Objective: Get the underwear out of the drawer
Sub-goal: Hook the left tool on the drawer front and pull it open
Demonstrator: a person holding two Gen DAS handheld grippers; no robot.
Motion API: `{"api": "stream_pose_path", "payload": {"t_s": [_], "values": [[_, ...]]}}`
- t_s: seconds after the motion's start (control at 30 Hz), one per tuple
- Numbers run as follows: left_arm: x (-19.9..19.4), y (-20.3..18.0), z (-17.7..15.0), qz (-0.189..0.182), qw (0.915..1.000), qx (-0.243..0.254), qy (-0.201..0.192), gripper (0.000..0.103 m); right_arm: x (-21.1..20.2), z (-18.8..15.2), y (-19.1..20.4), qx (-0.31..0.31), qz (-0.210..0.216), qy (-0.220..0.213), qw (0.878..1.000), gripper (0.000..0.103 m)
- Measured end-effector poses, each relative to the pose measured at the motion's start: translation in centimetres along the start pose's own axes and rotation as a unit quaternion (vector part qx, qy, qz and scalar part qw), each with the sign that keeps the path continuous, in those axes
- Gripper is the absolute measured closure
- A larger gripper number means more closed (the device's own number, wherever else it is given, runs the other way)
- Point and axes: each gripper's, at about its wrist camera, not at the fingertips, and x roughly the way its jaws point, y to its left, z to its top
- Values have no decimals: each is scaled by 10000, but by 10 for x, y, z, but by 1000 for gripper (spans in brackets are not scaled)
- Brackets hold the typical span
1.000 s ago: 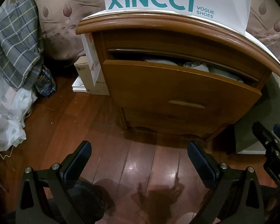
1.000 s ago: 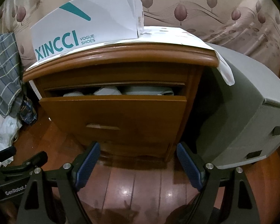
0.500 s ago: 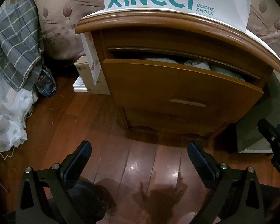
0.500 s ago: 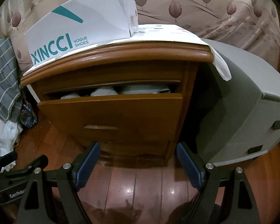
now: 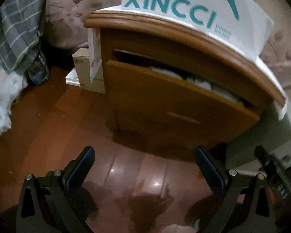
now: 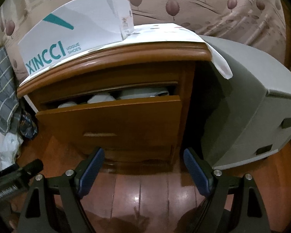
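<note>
1. Here is the wooden nightstand [image 6: 126, 73], and its top drawer [image 6: 114, 120] stands pulled partway out, with a dark gap above the drawer front.
2. The underwear [image 6: 143, 93] sits inside that drawer: pale, whitish-grey folded pieces in a row, their rounded tops just peeking over the front edge. In the left wrist view the same pale folds [image 5: 201, 83] show towards the drawer's right end, somewhat blurred.
3. The left tongs [image 5: 145, 165] hang wide open above the floor [image 5: 54, 124], in front of the nightstand and below the drawer, with nothing between the blue pads.
4. The right tongs [image 6: 142, 165] are spread just as wide and empty, low before the nightstand's base, apart from the drawer front.
5. A flat handle [image 6: 99, 134] sits on the drawer front, untouched by either tool.
6. On top of the nightstand rests a white shoe box [image 6: 73, 33] with teal lettering, on a white sheet that overhangs the right corner.
7. A grey box [image 6: 252, 101] stands just beside the nightstand on its right; a checked cloth [image 5: 15, 31] hangs at the far left.
</note>
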Motion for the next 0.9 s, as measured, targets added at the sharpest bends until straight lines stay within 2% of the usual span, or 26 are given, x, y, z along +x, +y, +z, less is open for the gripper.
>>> {"api": "stream_pose_path", "payload": {"t_s": [0.13, 0.27, 0.53, 0.67, 0.8, 0.9], "values": [[6, 12, 18, -369, 9973, -641, -17, 1, -2, 4, -2, 48, 2, -26, 10000, 17], [26, 26, 35, -662, 9869, -1463, 127, 1, -6, 6, -4, 55, 46, -51, 10000, 17], [61, 32, 54, -905, 9727, -2130, 178, 1, -5, 10, -15, 309, 184, 65, 9993, 17], [81, 37, 58, -1253, 9551, -2676, 210, 1, -4, 9, -13, 302, 241, 133, 9992, 17], [94, 44, 57, -1394, 9406, -3088, 214, 1, -2, 9, -11, 254, 272, 193, 9991, 17], [101, 48, 55, -1466, 9333, -3269, 237, 1, -1, 8, -11, 311, 343, 254, 9986, 17]]}}
